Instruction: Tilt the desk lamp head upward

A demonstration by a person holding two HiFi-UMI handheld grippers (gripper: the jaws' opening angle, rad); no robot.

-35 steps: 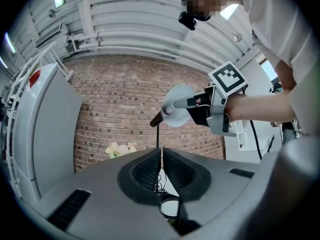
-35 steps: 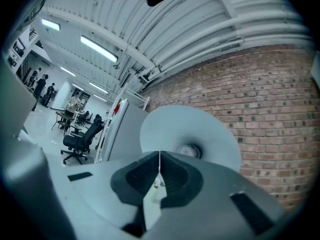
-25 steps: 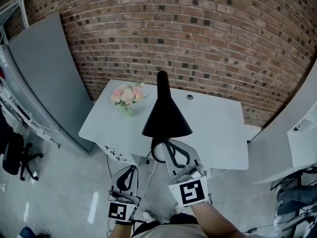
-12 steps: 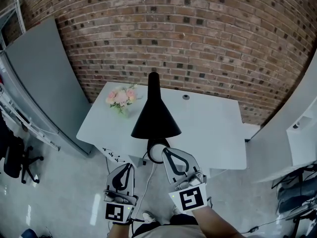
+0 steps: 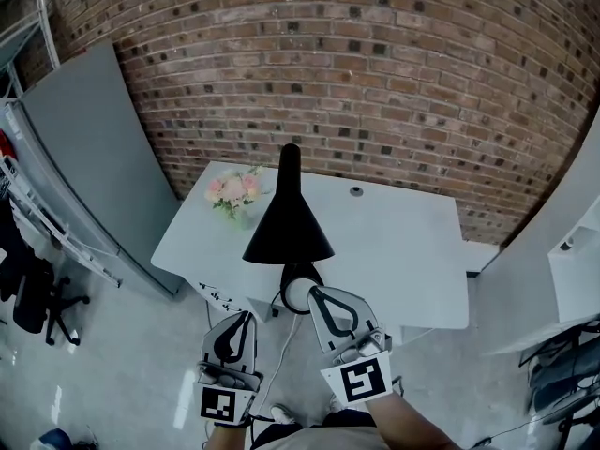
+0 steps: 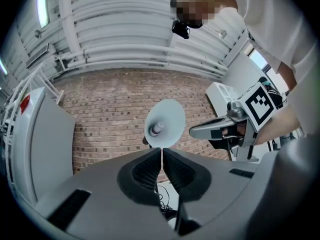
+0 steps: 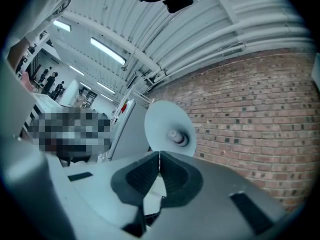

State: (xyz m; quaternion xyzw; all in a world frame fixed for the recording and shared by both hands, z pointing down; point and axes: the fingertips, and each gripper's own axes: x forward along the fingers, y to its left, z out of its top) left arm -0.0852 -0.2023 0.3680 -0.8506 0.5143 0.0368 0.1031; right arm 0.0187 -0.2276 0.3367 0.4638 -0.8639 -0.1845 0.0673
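The desk lamp's black cone-shaped head (image 5: 288, 218) stands over the white desk (image 5: 403, 251), with its round base (image 5: 298, 294) just below the shade's rim. Both grippers hang below the lamp, near the desk's front edge, apart from it. My left gripper (image 5: 247, 317) is shut with nothing in it. The right gripper (image 5: 315, 293) is also shut and empty, its tip close to the lamp base. From below, the left gripper view shows the shade's pale inside and bulb (image 6: 164, 123) above the left gripper (image 6: 161, 151). The right gripper (image 7: 159, 155) points up at the same shade (image 7: 169, 131).
A small vase of pink flowers (image 5: 234, 192) stands on the desk's far left corner, and a little round fitting (image 5: 356, 192) lies near its back edge. A brick wall (image 5: 375, 82) is behind, a grey panel (image 5: 94, 157) at left, white furniture (image 5: 572, 251) at right. A cable (image 5: 281, 345) hangs below the desk.
The right gripper has drawn back and down from under the shade's rim. The lamp head now sits a little further left in view. The left gripper has barely moved.
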